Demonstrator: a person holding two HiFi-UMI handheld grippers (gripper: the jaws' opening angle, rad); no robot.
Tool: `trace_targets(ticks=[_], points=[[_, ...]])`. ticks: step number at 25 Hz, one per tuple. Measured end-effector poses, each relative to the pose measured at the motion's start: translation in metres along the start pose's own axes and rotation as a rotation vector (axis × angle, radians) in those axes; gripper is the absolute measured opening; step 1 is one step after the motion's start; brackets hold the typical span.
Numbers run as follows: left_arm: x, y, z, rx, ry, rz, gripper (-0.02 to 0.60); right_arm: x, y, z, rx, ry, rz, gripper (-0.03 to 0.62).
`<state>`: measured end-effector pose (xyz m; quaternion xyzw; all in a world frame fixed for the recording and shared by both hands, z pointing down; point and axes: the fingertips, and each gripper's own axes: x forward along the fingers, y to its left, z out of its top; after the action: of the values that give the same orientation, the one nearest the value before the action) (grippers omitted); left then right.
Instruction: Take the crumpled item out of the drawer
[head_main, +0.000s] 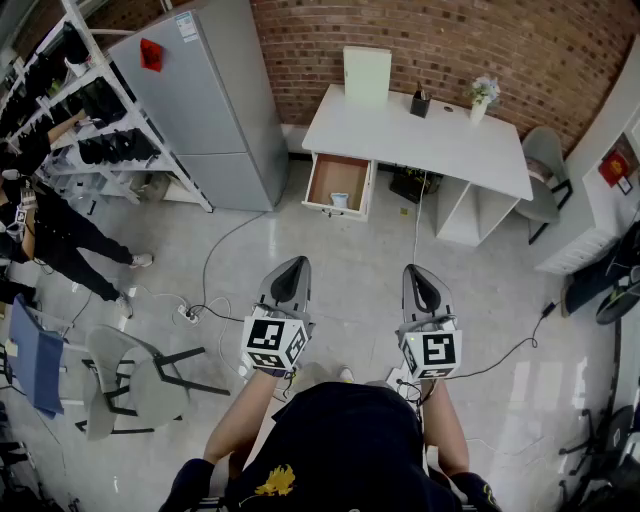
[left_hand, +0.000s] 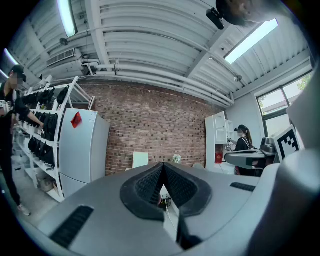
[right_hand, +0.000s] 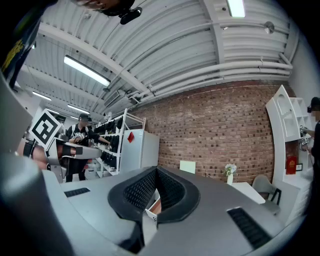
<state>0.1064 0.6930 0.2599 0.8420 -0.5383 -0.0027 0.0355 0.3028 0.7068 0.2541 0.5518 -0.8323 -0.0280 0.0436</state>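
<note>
Open drawer (head_main: 338, 180) beside grey fridge (head_main: 205, 100)

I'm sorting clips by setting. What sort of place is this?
Probably a lab or test room staged with furniture rather than a real home: a white desk against a brick wall, a grey fridge beside an open storage rack, and cables trailing over the bare floor.

No text, brand or number can be read: the red sticker (head_main: 150, 53) and pale label (head_main: 187, 26) on the refrigerator (head_main: 205, 110) are illegible, and only square coded markers are borne by the left gripper (head_main: 296, 265) and right gripper (head_main: 415, 272).
</note>
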Motion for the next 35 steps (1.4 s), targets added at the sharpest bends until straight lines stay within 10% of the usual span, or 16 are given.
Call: trace_targets(ticks=[20,22,35], points=[[0.003,0.048,-0.014,0.019,0.053,0.074,0.012,0.065,0.01,-0.016,0.077,-0.024,0.067,0.029],[0.002,0.068,-0.022,0.002,0.067,0.1,0.012,0.084,0.023,-0.017,0.088,-0.019,0.114,0.296],[0.12,0.232,-0.038,-0.054,0.107,0.1,0.012,0.284,0.05,-0.033,0.059,0.109,0.104,0.416]])
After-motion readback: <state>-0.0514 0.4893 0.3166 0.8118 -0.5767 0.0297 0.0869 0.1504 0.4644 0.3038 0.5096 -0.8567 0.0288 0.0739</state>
